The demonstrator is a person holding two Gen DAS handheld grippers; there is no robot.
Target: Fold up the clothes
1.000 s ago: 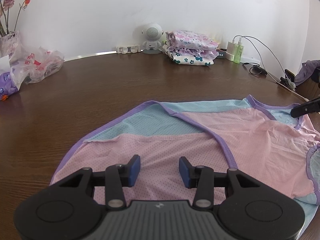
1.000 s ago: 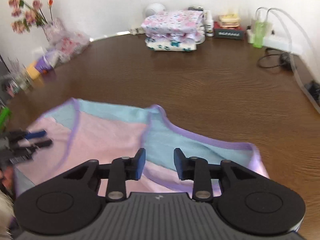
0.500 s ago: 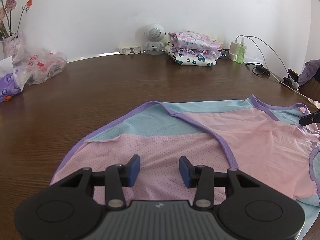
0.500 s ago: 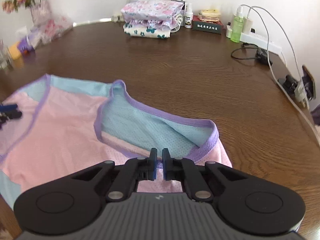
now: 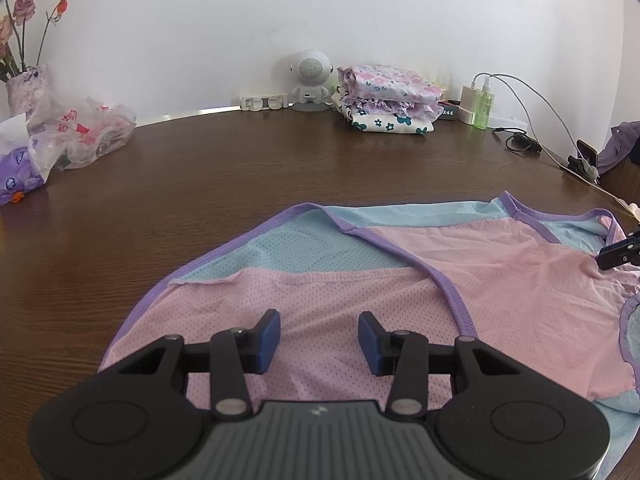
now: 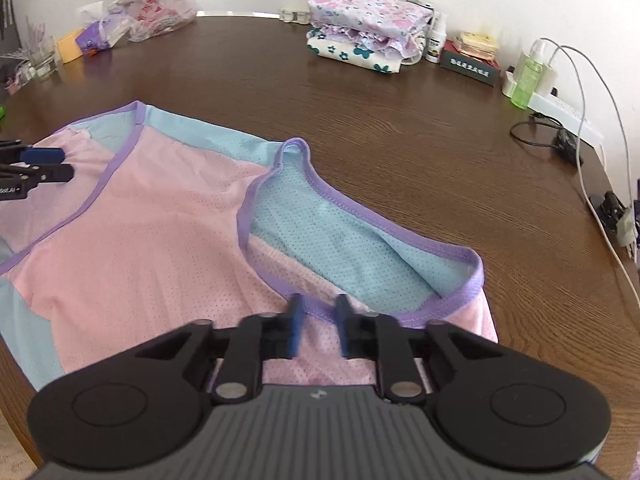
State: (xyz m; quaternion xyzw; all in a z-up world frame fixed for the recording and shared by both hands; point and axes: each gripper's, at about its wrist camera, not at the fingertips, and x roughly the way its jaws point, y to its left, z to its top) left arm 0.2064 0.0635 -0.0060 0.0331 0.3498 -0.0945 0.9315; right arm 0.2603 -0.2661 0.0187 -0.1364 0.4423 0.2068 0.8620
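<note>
A pink and light-blue mesh top with purple trim (image 5: 460,280) lies spread on the brown table (image 5: 240,184); it also shows in the right wrist view (image 6: 152,248). My left gripper (image 5: 319,336) is open, its blue pads just above the pink fabric at one side. My right gripper (image 6: 318,322) is open, its pads on either side of the purple armhole trim at the other side. The right gripper's tips show at the left wrist view's right edge (image 5: 618,255); the left gripper shows at the right wrist view's left edge (image 6: 44,166).
A stack of folded floral clothes (image 5: 386,98) sits at the back by a white round speaker (image 5: 310,80). A green bottle (image 6: 528,78), power strip and cables (image 6: 568,136) are at the right. Plastic bags (image 5: 80,132) and a flower vase (image 5: 24,88) stand at the left.
My right gripper, shut half a second ago, has opened and now sits over the purple trim. My left gripper has stayed open over the pink fabric.
</note>
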